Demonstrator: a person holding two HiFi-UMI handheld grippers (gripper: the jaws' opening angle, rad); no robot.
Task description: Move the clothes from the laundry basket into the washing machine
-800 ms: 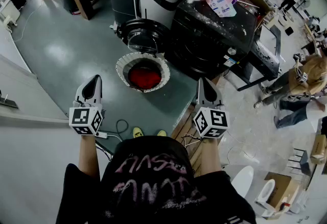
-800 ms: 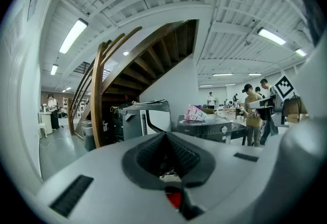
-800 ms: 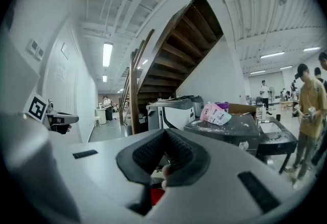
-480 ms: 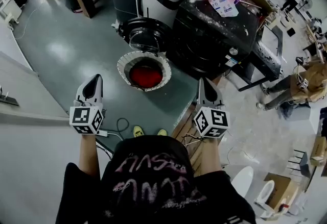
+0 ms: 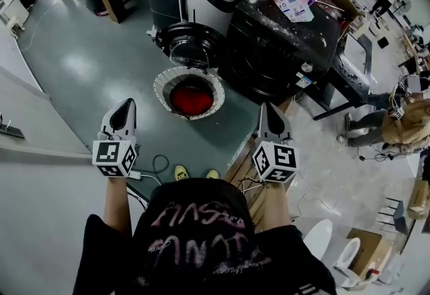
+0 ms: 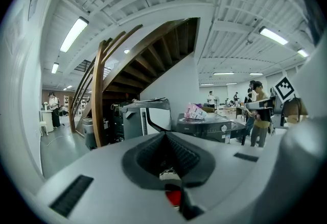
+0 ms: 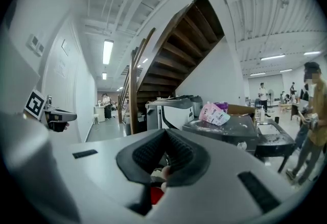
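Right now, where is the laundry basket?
In the head view, the basket sits on the floor near the centre, just below the round door and left of the black washer, with red clothes inside.

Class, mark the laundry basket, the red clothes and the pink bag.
laundry basket [image 5: 158,93]: head view, left rim.
red clothes [image 5: 190,99]: head view, middle.
pink bag [image 5: 290,1]: head view, printed front.
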